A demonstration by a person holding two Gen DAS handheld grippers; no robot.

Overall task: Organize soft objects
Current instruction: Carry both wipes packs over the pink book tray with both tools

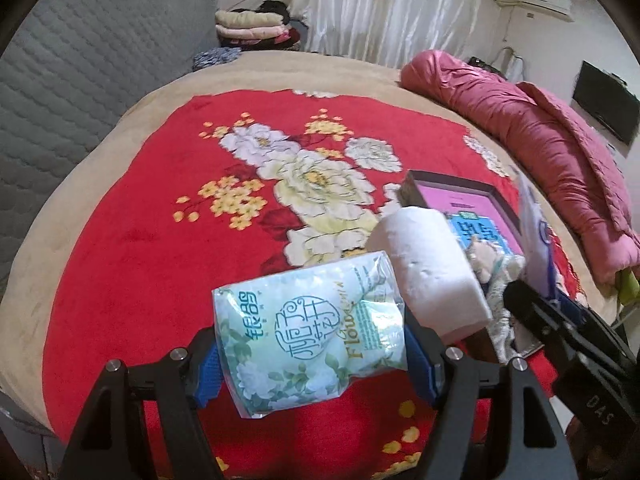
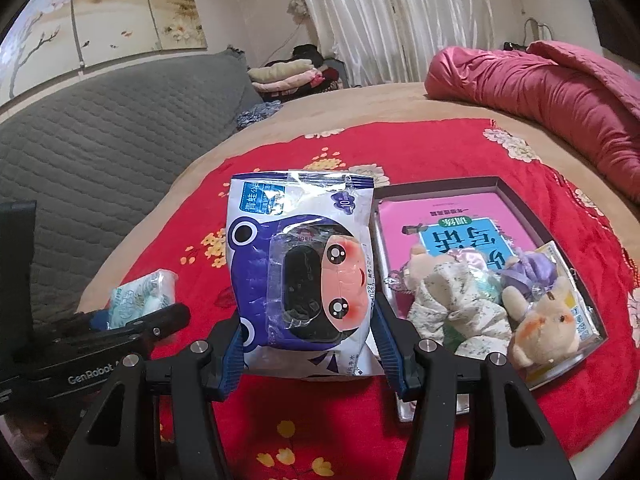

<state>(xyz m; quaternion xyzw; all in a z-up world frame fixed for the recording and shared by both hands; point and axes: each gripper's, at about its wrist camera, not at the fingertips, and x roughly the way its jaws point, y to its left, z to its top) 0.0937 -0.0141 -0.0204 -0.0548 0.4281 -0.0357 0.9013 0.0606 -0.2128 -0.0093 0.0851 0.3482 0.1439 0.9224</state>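
Observation:
In the left wrist view my left gripper (image 1: 316, 360) is shut on a pale green floral tissue pack (image 1: 312, 328), held above the red flowered blanket (image 1: 160, 240). A white paper roll (image 1: 428, 272) lies just right of it. In the right wrist view my right gripper (image 2: 310, 356) is shut on a white and blue wet-wipes pack (image 2: 304, 276) with a cartoon face, held upright. Right of it a dark-rimmed tray (image 2: 496, 184) holds a pink book (image 2: 440, 216), a plush doll in a floral dress (image 2: 452, 300), a cream plush animal (image 2: 548, 320) and a purple scrunchie (image 2: 524, 272).
A rolled pink quilt (image 2: 560, 88) lies along the bed's far right. A grey quilted cover (image 2: 100, 140) stands at the left. Folded blankets (image 2: 288, 76) are stacked at the back by white curtains (image 2: 380, 20). The other gripper (image 2: 120, 332) shows at the left edge.

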